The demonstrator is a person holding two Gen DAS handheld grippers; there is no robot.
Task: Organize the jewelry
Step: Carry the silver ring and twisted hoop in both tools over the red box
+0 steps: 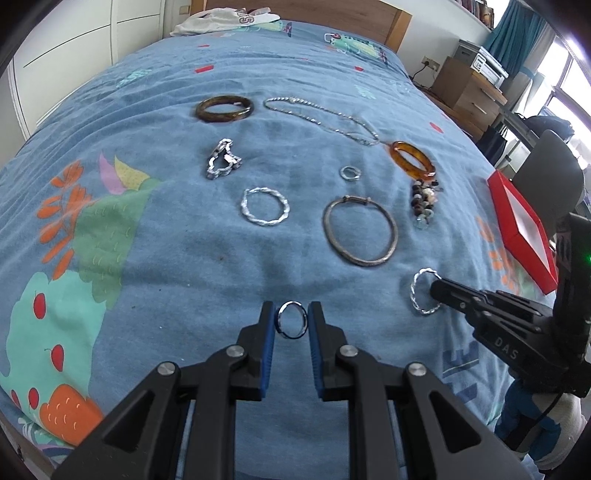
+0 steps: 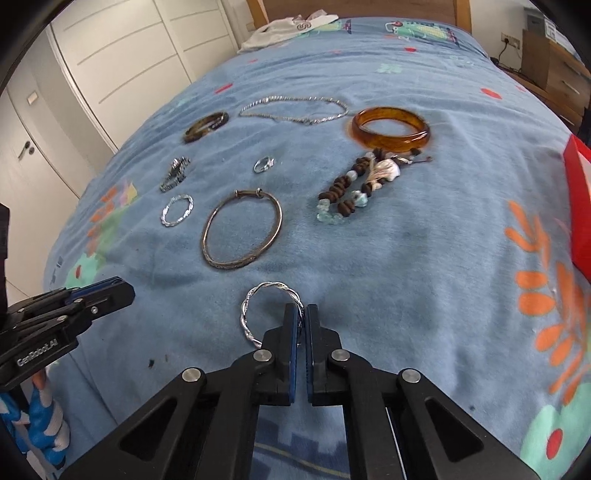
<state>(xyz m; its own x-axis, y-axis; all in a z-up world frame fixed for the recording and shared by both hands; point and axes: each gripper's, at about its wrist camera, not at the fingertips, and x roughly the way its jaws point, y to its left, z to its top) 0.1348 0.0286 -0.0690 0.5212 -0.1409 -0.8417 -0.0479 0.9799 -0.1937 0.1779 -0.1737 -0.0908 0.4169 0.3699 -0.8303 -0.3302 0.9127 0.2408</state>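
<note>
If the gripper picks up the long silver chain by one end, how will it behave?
The chain lies in a loose wavy loop, so it is probably floppy and would dangle. Its fine links look light. It runs close to the amber bangle, so dragging it might nudge that.

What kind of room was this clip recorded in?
Most likely a bedroom: jewelry lies on a blue patterned bedspread with a wooden headboard beyond, white wardrobe doors alongside, and a wooden drawer unit nearby.
</note>
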